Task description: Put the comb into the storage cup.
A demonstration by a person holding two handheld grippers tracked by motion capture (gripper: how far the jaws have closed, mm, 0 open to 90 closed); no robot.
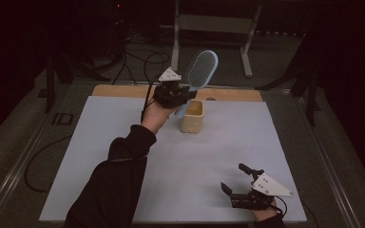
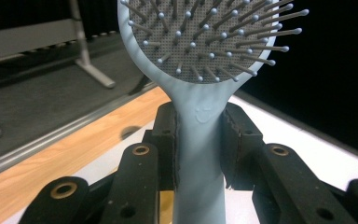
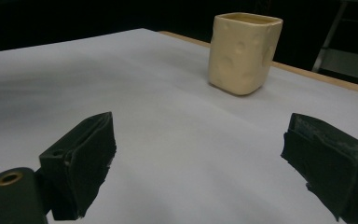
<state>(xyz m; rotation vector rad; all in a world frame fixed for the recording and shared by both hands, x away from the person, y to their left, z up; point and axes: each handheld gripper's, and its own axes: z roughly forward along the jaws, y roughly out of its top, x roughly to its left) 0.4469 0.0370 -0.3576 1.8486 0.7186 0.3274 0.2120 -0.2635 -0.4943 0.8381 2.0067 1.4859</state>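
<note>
The left gripper (image 1: 173,93) was raised over the far part of the white sheet (image 1: 123,142), its jaws pinched on the handle of a pale blue hairbrush (image 1: 198,76). In the left gripper view the two pads pressed the handle from both sides just below the head of the hairbrush (image 2: 200,140), and the bristle face pointed toward the camera. The brush stood tilted, head up and away from the person, with the handle's lower end just above or at the rim of the cream cup (image 1: 192,115); contact could not be confirmed. The brush appeared to be light, rigid moulded plastic with a smooth handle, so slip along the handle looked to be the main risk; the narrow neck between head and handle seemed the soundest place to grip, as it kept the pins clear of the pads. The pins looked thin and probably flexible, and should not be clamped. The cup (image 3: 244,51) stood upright on the sheet, dimpled on its sides; its interior was not visible, so contents could not be determined. The right gripper (image 1: 241,185) rested low near the sheet's near edge with its jaws spread wide, holding nothing.
</note>
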